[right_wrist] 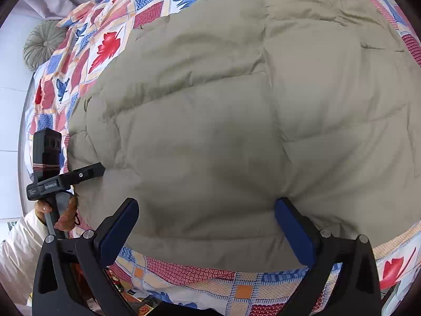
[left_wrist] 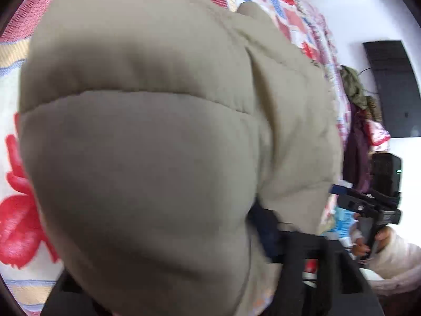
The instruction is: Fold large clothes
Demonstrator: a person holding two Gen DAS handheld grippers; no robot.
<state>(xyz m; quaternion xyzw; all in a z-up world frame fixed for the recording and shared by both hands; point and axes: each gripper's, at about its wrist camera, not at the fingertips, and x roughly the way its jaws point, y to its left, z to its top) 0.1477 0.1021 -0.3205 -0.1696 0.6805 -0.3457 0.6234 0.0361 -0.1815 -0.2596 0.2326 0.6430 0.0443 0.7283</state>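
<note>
A khaki puffer jacket (right_wrist: 236, 121) lies spread on the quilted bed. In the left wrist view the jacket (left_wrist: 158, 144) bulges up close and fills most of the picture. My left gripper (left_wrist: 168, 250) is shut on a thick fold of it; one blue pad (left_wrist: 265, 229) presses the fabric and the other finger is hidden under the cloth. In the right wrist view the left gripper (right_wrist: 96, 169) bites the jacket's left edge, held by a hand. My right gripper (right_wrist: 206, 202) stands open wide over the jacket's near hem, its pads apart from the cloth.
The patchwork quilt (right_wrist: 184, 276) with red and blue leaf squares covers the bed around the jacket. A round grey cushion (right_wrist: 43, 44) lies at the far left. Other clothes (left_wrist: 355, 92) hang off the bed's edge near a dark wall panel (left_wrist: 389, 89).
</note>
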